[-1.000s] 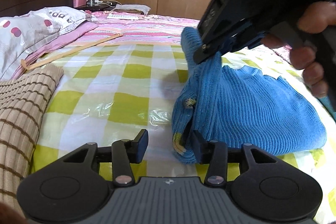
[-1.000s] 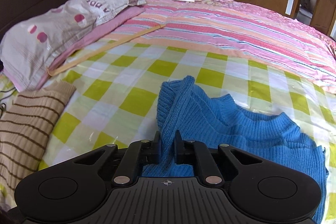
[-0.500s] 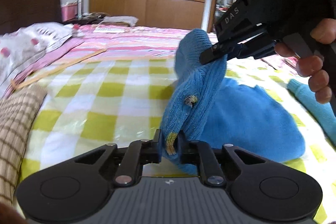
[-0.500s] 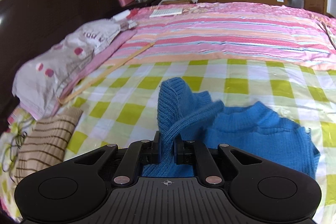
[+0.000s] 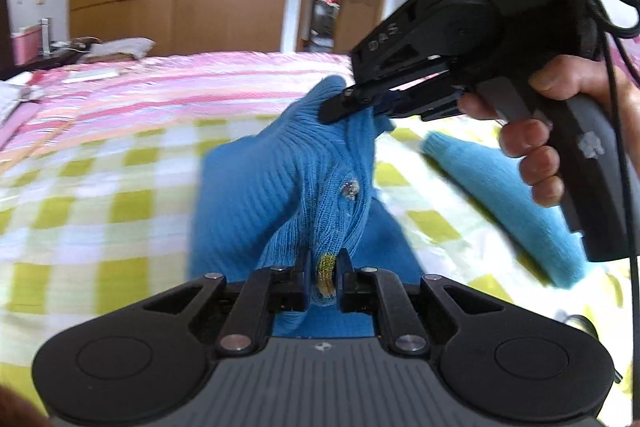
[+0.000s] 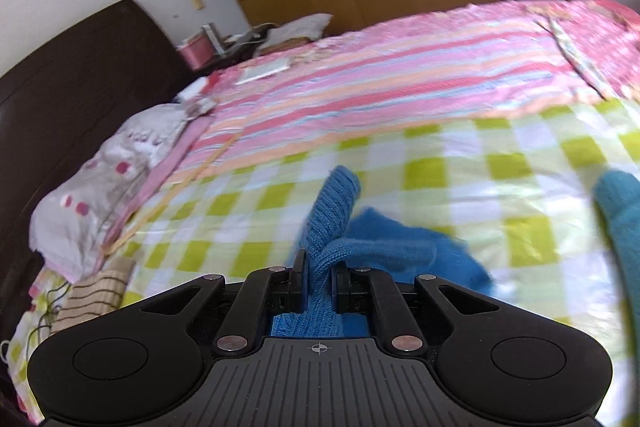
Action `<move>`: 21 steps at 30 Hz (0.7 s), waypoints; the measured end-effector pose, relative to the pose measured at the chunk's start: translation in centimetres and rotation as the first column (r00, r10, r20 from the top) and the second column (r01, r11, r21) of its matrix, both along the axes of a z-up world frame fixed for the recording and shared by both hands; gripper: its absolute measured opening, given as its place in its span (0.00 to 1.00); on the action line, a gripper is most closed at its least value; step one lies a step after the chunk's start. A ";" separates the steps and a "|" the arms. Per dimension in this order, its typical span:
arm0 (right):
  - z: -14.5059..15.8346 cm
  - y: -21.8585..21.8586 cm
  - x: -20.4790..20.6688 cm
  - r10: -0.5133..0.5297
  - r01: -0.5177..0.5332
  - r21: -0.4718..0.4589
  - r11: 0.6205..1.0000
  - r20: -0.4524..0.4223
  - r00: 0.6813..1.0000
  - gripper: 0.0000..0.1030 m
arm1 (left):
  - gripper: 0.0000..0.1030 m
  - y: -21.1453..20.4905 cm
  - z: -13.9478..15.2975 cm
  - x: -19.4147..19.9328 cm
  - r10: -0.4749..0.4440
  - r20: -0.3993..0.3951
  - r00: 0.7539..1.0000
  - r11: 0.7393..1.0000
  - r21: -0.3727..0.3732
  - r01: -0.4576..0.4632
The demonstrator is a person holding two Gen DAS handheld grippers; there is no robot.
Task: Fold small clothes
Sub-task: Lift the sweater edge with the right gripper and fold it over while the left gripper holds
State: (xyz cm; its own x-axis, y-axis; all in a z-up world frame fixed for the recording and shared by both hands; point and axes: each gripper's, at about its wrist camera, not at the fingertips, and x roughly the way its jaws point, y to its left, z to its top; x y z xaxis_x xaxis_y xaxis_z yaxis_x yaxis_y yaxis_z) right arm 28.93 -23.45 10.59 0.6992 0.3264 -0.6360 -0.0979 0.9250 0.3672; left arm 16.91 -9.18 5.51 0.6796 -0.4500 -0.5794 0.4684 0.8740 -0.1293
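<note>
We hold a small blue sweater [image 5: 256,195] up over the bed, with its lower part hanging down toward the yellow and white checked sheet [image 5: 100,187]. The sweater is a bright blue knit with thin ribs running along it. It is bunched and twisted where we hold it, so its full shape is hard to see. A small shiny button [image 5: 349,188] sits on the front edge, and a bit of yellow and green [image 5: 327,273] shows on the fabric right by our near fingers.

Our left gripper [image 5: 323,277] is pinched tight on the lower edge of the sweater. Our right gripper [image 6: 319,279] is pinched tight on another part of the same edge, higher up and farther away. From the left camera we see our right hand [image 5: 540,143] wrapped around its black handle.

Another blue knit piece [image 5: 500,203], a lighter blue-green, lies on the checked sheet just to the right of the sweater. A pink striped blanket [image 6: 380,75] covers the far part of the bed. A spotted pillow [image 6: 100,179] and a brown striped cloth [image 6: 92,299] sit at the left side.
</note>
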 end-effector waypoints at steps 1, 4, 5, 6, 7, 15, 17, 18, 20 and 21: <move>-0.5 -0.7 0.0 -0.010 0.010 0.002 1.000 -0.008 1.000 0.09 | 0.18 -0.8 -0.3 0.1 -0.015 -0.009 1.000 1.000 0.003 0.015; -2.3 -2.5 0.1 -0.031 0.031 0.003 1.000 -0.037 0.999 0.09 | 0.18 -2.9 -1.3 0.0 -0.051 -0.034 0.998 0.999 0.015 0.051; -2.8 -3.0 0.2 -0.037 0.037 -0.001 0.999 -0.045 0.998 0.09 | 0.18 -3.6 -1.7 0.0 -0.059 -0.041 0.997 0.998 0.021 0.060; -3.4 -3.4 0.4 -0.044 0.044 -0.005 0.999 -0.054 0.998 0.09 | 0.18 -4.1 -1.9 0.0 -0.063 -0.049 0.997 0.998 0.025 0.064; -3.9 -3.6 0.7 -0.047 0.047 -0.012 0.999 -0.062 0.997 0.09 | 0.18 -4.5 -2.2 0.1 -0.066 -0.060 0.996 0.997 0.026 0.067; -7.7 -4.2 2.1 -0.059 0.053 -0.050 0.997 -0.124 0.990 0.15 | 0.20 -4.0 -2.3 -1.2 -0.093 -0.094 0.991 0.995 0.021 0.095; -7.9 -4.2 2.3 -0.061 0.056 -0.043 0.997 -0.123 0.991 0.15 | 0.22 -3.1 -2.0 -1.8 -0.093 -0.085 0.992 0.995 0.024 0.096; -7.9 -4.2 2.4 -0.056 0.052 -0.037 0.998 -0.123 0.991 0.16 | 0.23 -2.5 -1.7 -2.0 -0.090 -0.075 0.993 0.995 0.027 0.092; -7.7 -4.5 2.3 -0.056 0.054 -0.020 0.998 -0.118 0.991 0.17 | 0.23 -1.3 -1.3 -2.6 -0.081 -0.063 0.995 0.996 0.025 0.082; -7.6 -4.7 2.3 -0.054 0.053 -0.008 0.999 -0.116 0.992 0.17 | 0.24 -0.8 -1.1 -2.8 -0.077 -0.061 0.995 0.997 0.018 0.078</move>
State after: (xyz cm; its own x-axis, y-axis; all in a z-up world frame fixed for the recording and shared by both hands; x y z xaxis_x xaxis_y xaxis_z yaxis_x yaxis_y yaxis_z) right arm 31.19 -28.18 2.98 0.6366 0.2871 -0.7157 -0.0053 0.9297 0.3683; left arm 14.11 -9.95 4.38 0.6069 -0.4875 -0.6278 0.5267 0.8382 -0.1417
